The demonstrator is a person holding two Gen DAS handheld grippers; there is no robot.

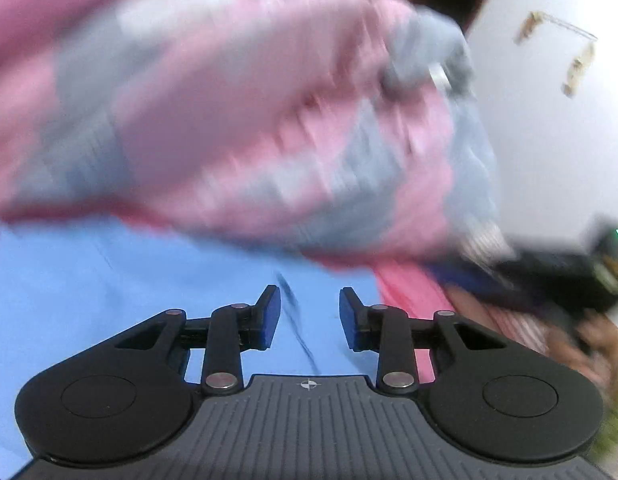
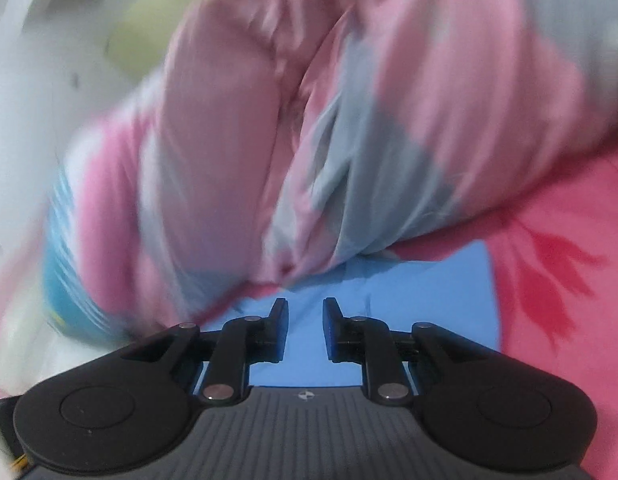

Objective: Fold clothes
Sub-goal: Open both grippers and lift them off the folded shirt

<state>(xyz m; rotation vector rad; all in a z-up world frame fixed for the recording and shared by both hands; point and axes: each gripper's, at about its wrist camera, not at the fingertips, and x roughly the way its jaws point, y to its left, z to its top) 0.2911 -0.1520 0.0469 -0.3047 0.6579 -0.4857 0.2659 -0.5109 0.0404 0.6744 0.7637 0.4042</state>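
L gripper [image 1: 309, 318]: fingers spread, nothing btwn them, blue cloth [image 1: 109, 300] below. R gripper [image 2: 305, 328]: fingers apart w/ narrower gap, also empty, over the same blue cloth. Pink-and-grey garment [image 2: 329, 120] bunched just ahead of both grippers, above the blue cloth; heavy blur, possibly lifted off it. Pink floral sheet [image 2: 557, 272] to right.

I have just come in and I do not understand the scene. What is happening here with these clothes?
A person is folding clothes with two handheld grippers. The left gripper and the right gripper both have their jaws apart with nothing between them. A bulky pink and grey garment fills the space ahead of both, blurred in both views. Below lies a flat blue cloth, beside a pink floral fabric.
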